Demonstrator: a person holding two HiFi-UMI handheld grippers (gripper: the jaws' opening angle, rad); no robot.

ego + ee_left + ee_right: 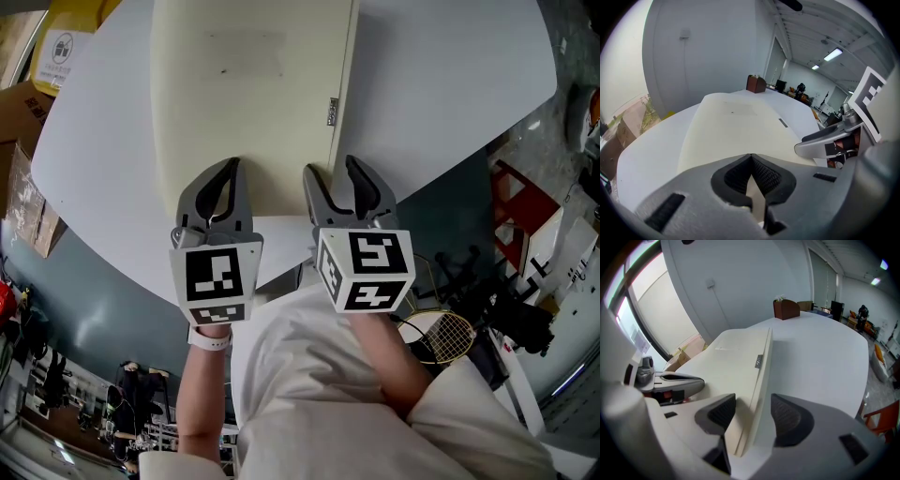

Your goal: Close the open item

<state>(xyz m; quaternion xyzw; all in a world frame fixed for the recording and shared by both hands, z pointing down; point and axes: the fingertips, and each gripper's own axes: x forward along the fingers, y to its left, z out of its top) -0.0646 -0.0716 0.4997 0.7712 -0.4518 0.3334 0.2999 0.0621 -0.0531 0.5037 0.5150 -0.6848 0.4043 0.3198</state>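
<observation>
Currently: case (248, 94), cream, flat on table (450, 84), near edge toward the person. The lid seems slightly raised along the right edge.
Left gripper (232, 167): jaws together, empty, over the near edge.
Right gripper (332, 171): jaws apart, straddling the right corner, unclamped.
Advice: press the lid down evenly beside the seam and avoid sliding the case.

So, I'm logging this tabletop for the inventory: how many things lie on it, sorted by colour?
Cream: 1, the flat case
Brown: 1, the small box at the far end
Total: 2
</observation>
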